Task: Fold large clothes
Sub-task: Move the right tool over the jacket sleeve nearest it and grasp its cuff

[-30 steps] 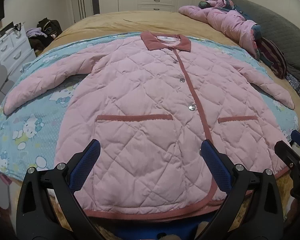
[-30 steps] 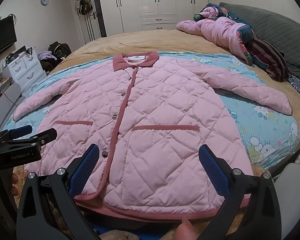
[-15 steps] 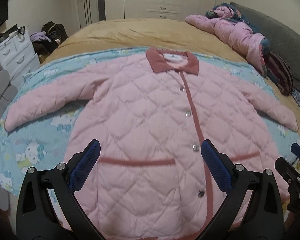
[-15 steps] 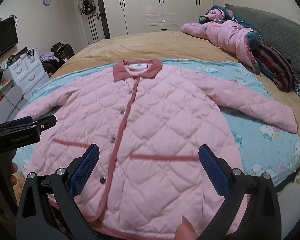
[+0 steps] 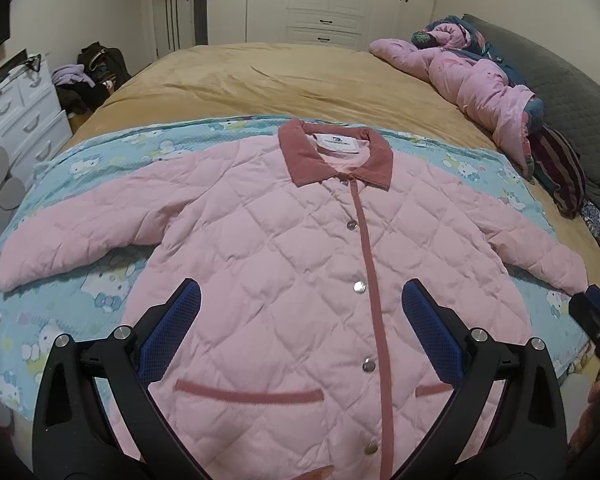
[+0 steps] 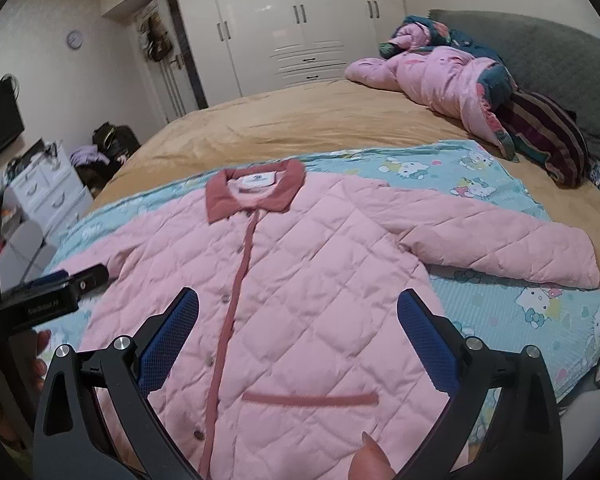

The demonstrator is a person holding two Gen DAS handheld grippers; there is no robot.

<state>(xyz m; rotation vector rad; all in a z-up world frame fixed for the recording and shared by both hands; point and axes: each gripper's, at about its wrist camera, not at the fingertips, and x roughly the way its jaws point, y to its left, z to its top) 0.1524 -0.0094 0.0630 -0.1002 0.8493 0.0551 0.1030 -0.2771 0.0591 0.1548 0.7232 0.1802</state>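
Pink quilted coat [image 5: 284, 272] lies flat, front up, buttoned, on the cartoon-print blue sheet [image 5: 52, 320] spread over the bed [image 5: 260, 76]. Both sleeves are spread out sideways, collar [image 5: 336, 156] at the far end. I see no fold made yet, so I judge the task at its start: sleeves in, then body folded, all left to do. My left gripper [image 5: 300, 328] hovers over the coat's lower front, jaws wide apart, holding nothing. My right gripper [image 6: 298, 326] is the same, spread and empty.
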